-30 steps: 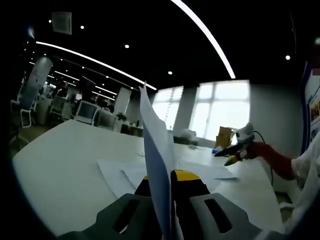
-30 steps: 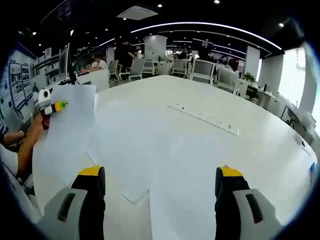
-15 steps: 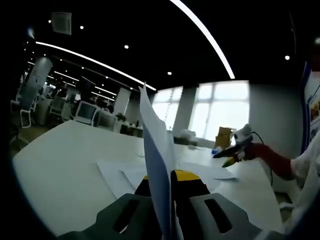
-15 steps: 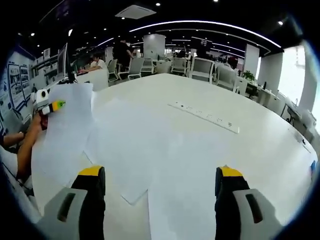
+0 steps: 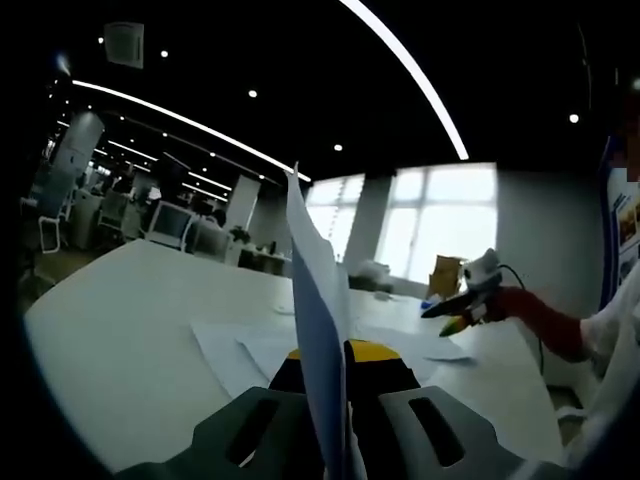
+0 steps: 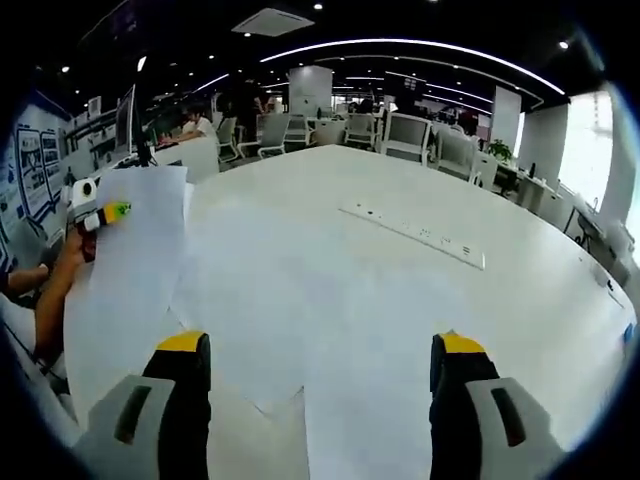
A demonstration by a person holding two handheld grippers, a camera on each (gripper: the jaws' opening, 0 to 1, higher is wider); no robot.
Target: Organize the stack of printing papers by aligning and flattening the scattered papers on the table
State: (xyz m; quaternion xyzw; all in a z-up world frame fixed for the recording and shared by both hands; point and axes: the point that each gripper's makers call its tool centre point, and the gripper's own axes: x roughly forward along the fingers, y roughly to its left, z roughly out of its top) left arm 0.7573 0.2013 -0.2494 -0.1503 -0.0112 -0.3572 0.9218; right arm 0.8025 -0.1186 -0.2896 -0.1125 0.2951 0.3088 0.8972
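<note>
Left gripper (image 5: pixel 335 375) was clamped on a single sheet of paper (image 5: pixel 318 300), jaws closed tight against it, yellow tips touching the sheet on both sides. In the left gripper view the sheet stood edge-on and nearly upright, rising well above the jaws with a slight bend near the top. It was plain white and looked bluish in shadow. The same sheet showed in the right gripper view at far left (image 6: pixel 135 250), held up broadside above the table (image 6: pixel 330 190), hanging flat with straight edges and no visible creases.

Right gripper (image 6: pixel 325 385) was released, jaws spread wide apart with nothing between them, hovering over the loose papers (image 6: pixel 300 330). It also showed in the left gripper view at right (image 5: pixel 460 305), held in a hand (image 5: pixel 520 310) over the far table edge.

The loose papers lay flat on the white table, overlapping and unaligned, corners pointing different ways. White on white, so the sheet count was hard to tell; at least two or three edges were visible. In the left gripper view they sat just beyond the jaws (image 5: pixel 250 345).

A white power strip (image 6: pixel 415 235) lay on the table well beyond the papers. Office chairs (image 6: pixel 405 140) stood along the far side.
</note>
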